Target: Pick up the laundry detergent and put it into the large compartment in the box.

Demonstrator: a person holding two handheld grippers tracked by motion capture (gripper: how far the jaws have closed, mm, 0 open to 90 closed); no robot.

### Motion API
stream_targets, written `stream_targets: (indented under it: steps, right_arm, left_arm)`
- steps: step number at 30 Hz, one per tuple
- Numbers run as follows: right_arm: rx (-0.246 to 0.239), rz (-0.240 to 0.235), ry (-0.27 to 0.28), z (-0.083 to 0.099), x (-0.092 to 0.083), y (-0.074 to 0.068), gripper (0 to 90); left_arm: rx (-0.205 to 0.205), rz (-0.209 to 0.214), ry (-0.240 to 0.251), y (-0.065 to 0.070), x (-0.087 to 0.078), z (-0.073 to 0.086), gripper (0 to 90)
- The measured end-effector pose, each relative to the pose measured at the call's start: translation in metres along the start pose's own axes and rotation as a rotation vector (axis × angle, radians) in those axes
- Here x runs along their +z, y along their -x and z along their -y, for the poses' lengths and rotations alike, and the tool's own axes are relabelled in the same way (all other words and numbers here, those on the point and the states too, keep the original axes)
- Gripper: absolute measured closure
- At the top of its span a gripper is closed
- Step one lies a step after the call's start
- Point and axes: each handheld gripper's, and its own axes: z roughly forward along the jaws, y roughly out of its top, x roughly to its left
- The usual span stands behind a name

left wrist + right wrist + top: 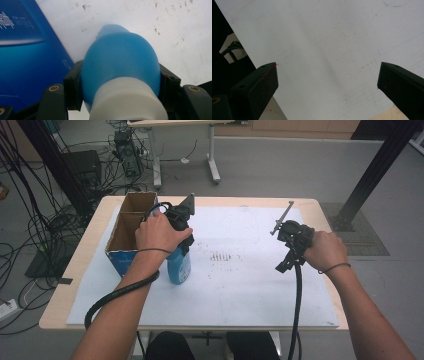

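Observation:
A blue plastic bottle [179,266] with a white neck stands on the white sheet, right beside the blue cardboard box [127,231]. My left gripper [184,246] is shut on the bottle just below its neck; in the left gripper view the black pads [72,86] press both sides of the blue bottle [120,60]. My right gripper [282,265] hangs over the right part of the sheet, pointing down. In the right gripper view its jaws stand wide apart over the bare sheet, and the right gripper [327,75] holds nothing.
The open-topped box has a divider and brown inner walls. The white sheet [240,285] covers most of the wooden table [65,285], with faint dark marks near its middle. Cables and a table frame [212,160] stand on the floor beyond.

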Motion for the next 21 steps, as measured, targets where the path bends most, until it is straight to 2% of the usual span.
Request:
stream_targets:
  steps: [21]
  right_arm:
    - [0.001,-0.001,0.002,-0.0009,0.0009,0.0000,3.0]
  left_arm:
    - [-0.002,0.001,0.002,-0.0002,0.0002,0.0006,37.5]
